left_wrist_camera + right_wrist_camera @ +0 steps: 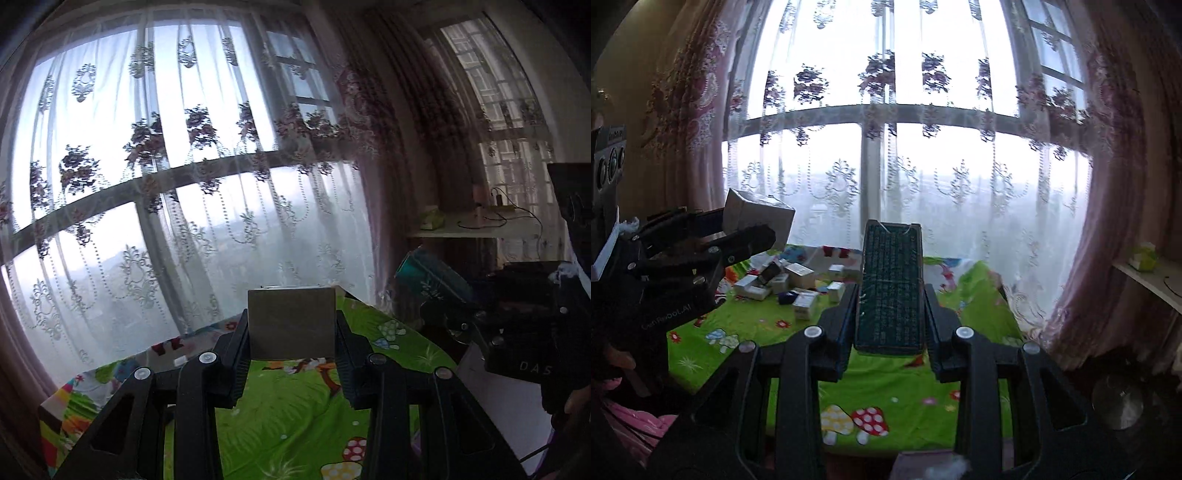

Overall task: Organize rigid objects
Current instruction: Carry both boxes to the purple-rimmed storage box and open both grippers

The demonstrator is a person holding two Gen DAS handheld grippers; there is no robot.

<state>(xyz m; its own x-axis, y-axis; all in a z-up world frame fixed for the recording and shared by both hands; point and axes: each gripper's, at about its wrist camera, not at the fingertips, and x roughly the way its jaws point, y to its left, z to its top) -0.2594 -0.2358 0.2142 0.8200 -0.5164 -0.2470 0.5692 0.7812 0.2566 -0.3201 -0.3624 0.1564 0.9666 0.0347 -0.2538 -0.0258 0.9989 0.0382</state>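
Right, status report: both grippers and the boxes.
Left gripper shut on grey box, held in the air. Right gripper shut on dark green box. Loose boxes piled on green sheet. Nothing blocking.

Both wrist cameras look forward, slightly downward, along their fingers toward the curtained window, sharing the green bed sheet close below.

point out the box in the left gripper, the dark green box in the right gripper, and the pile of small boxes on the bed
grey box (291, 323), left wrist view, on its front face.
dark green box (891, 284), right wrist view, on its patterned top face.
pile of small boxes (798, 282), right wrist view, on a white box mid-pile.
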